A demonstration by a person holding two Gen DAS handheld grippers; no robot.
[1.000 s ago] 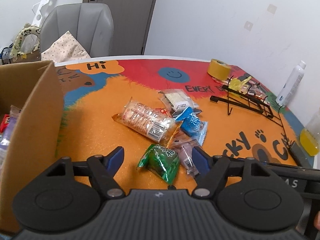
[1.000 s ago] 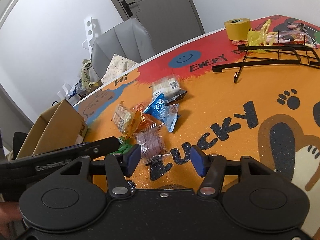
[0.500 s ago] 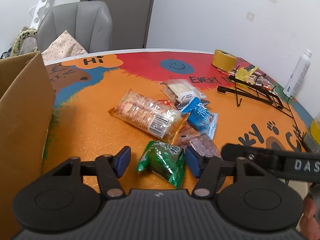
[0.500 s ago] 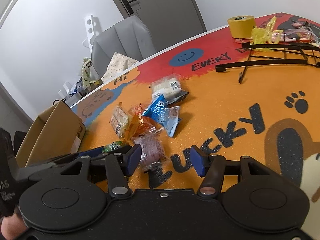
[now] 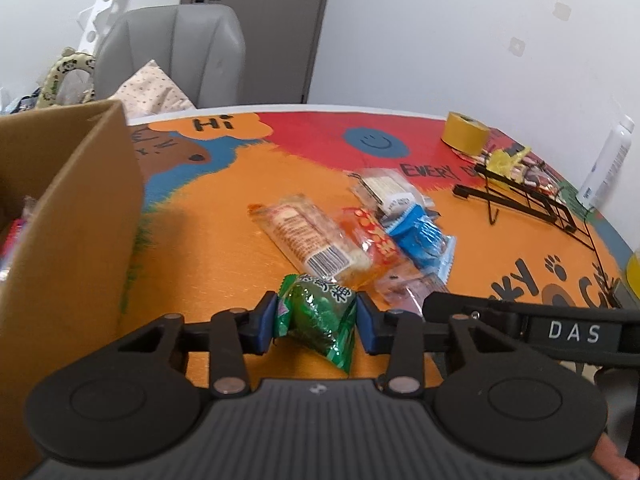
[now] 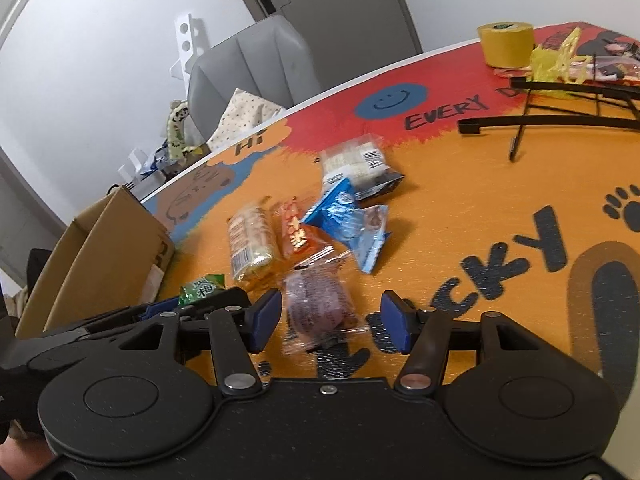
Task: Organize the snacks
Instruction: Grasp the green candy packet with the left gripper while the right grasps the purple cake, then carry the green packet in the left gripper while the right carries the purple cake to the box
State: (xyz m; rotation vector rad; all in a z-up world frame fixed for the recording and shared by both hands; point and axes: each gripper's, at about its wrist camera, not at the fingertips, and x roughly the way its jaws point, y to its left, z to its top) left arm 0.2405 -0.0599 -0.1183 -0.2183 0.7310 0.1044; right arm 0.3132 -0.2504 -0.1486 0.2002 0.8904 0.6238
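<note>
Left wrist view: the left gripper (image 5: 316, 322) has its jaws closing around the green packet (image 5: 318, 316), whose sides sit against both blue pads (image 5: 265, 322), so it looks pinched between them on the orange table (image 5: 208, 248). Just beyond lies the snack pile: a long clear cracker pack (image 5: 312, 236), an orange packet (image 5: 378, 246) beside it, a blue packet (image 5: 422, 240), and a white-labelled pack (image 5: 386, 190) at the far end. An open cardboard box (image 5: 76, 216) stands at the left edge of the table. The right gripper's finger crosses the lower right of this view. Right wrist view: the right gripper (image 6: 330, 320) stands partly open with a purple-wrapped snack (image 6: 320, 306) lying between its pads (image 6: 396, 322); the left pad is close to the wrapper while a clear gap remains at the right pad, so it is not gripped. This wrapper is blurred. At the far side of the table are a yellow tape roll (image 6: 506, 42) and a black wire rack (image 6: 560, 116) lying flat, well apart from the pile. A grey chair (image 6: 256, 64) stands behind the table.
</note>
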